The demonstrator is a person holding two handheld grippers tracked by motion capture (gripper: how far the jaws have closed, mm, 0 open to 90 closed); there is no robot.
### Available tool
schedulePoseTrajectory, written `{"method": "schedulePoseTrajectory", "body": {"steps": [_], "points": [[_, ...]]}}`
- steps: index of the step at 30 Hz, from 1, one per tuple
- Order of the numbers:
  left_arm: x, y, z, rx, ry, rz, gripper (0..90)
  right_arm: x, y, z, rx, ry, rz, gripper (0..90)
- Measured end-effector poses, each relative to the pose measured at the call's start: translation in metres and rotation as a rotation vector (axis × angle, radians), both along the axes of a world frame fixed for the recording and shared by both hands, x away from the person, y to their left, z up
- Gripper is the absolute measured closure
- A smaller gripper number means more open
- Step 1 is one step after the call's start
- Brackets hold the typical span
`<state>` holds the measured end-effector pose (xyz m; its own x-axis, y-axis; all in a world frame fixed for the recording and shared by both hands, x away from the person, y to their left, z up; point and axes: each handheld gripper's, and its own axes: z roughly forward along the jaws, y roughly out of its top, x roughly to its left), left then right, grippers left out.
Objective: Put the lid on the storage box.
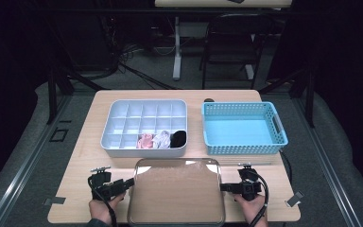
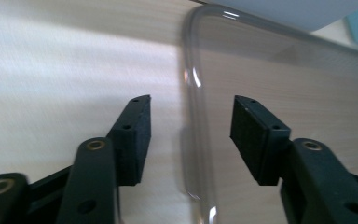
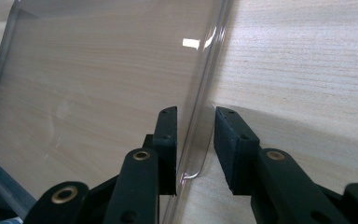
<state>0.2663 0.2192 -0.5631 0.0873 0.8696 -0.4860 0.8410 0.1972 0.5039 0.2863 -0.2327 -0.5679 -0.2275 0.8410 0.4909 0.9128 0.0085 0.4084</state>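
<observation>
High view: the clear lid (image 1: 176,191) lies bottom centre, between your grippers. Left gripper (image 1: 128,182) straddles its left rim with jaws apart; right gripper (image 1: 222,187) brackets the right rim, not yet clamped.

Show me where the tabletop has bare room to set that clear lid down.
Bare wood lies left of the grey divided tray and in both front corners outside the clear lid. Crowded: the back, with the tray and blue basket nearly side by side.
</observation>
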Motion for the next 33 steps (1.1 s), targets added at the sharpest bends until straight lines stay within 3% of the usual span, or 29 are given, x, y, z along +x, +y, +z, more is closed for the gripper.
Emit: {"method": "schedulePoseTrajectory", "body": {"steps": [4, 9, 13, 18, 21, 24, 29, 33], "points": [[-0.008, 0.001, -0.004, -0.062, -0.003, 0.045, 40.3, 0.000, 0.000, 0.000, -0.001, -0.006, 0.001, 70.2], [-0.010, -0.001, -0.011, -0.081, 0.011, 0.051, 38.3, 0.001, -0.002, 0.000, 0.005, 0.002, 0.016, 70.7], [-0.013, -0.002, -0.013, -0.096, 0.001, 0.064, 39.9, 0.000, -0.003, -0.001, 0.015, -0.003, 0.012, 70.8], [-0.019, -0.006, -0.017, -0.149, -0.016, 0.079, 44.9, -0.001, -0.003, -0.002, 0.015, -0.008, 0.009, 70.9], [-0.021, -0.005, -0.019, -0.178, -0.006, 0.082, 47.8, -0.001, -0.003, -0.002, 0.015, -0.010, 0.012, 71.0], [-0.019, -0.003, -0.019, -0.176, 0.004, 0.074, 50.0, -0.001, -0.002, -0.002, 0.014, -0.013, 0.008, 71.0], [-0.016, 0.000, -0.021, -0.216, 0.031, 0.029, 54.8, -0.001, -0.003, -0.002, 0.014, -0.012, 0.009, 71.4], [-0.014, 0.000, -0.020, -0.211, 0.036, 0.020, 55.8, -0.001, -0.003, -0.002, 0.022, -0.009, 0.004, 71.5]]}}
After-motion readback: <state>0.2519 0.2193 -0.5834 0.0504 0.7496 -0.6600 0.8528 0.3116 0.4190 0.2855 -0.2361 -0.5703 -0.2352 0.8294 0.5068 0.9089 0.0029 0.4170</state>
